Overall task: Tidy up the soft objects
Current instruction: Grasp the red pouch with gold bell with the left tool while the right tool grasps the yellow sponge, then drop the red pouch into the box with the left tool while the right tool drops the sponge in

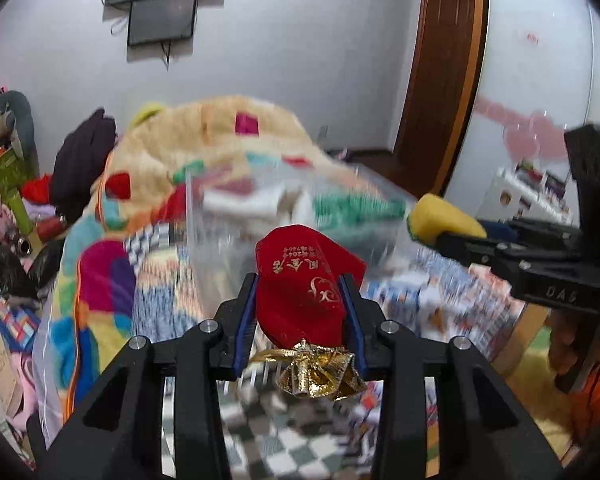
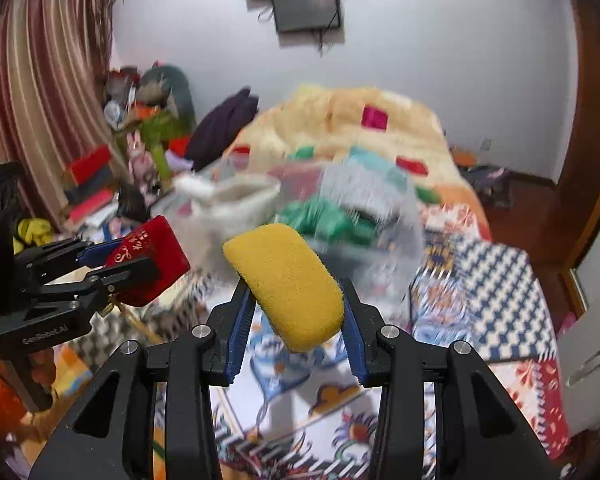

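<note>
Patterned bed: left gripper clamps red pouch; right gripper clamps yellow sponge.

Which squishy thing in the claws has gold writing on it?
The red velvet pouch in the left claw; the right claw's yellow sponge is plain.

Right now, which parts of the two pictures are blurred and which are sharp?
Left wrist view: the red pouch and left gripper are sharp; the clear box and bedding behind smear. Right wrist view: the yellow sponge and right gripper are sharp; the background streaks. Both bend at the edges.
</note>
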Demonstrator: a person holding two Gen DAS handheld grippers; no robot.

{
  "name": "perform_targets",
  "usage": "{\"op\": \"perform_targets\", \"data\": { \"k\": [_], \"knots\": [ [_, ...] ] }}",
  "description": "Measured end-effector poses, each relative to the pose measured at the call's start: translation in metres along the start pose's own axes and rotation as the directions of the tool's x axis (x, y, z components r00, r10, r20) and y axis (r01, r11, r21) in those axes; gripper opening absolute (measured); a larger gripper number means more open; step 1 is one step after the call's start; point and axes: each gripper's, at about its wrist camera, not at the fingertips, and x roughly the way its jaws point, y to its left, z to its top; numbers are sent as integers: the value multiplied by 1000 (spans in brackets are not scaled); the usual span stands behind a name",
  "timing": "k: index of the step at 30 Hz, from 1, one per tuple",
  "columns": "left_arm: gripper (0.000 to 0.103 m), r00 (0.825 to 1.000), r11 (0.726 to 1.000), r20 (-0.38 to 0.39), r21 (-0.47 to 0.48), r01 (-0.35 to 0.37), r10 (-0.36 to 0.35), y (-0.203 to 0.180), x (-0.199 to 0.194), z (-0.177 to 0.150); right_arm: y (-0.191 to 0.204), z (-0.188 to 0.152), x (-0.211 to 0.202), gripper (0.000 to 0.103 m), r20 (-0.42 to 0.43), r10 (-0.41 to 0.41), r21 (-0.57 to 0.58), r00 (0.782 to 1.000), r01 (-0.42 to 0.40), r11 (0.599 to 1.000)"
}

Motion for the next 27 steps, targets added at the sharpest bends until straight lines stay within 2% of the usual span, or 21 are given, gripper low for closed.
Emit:
{"op": "perform_targets", "data": {
  "k": [7,12,19,27],
  "knots": [
    [39,995,1000,103,-13,9,-8,-5,2,46,-13,31,-6,38,93,-42,45,995,38,998],
    [39,994,999,109,-33,6,-3,-4,23,66,-22,41,7,38,80,-72,69,994,66,995],
    [39,998,999,50,-28,-31,33,-2,63,69,-31,42,35,38,26,-97,68,995,95,993],
    [39,996,998,-58,2,-66,66,2,109,54,-38,33,65,38,-48,-109,57,993,111,992]
  ]
}}
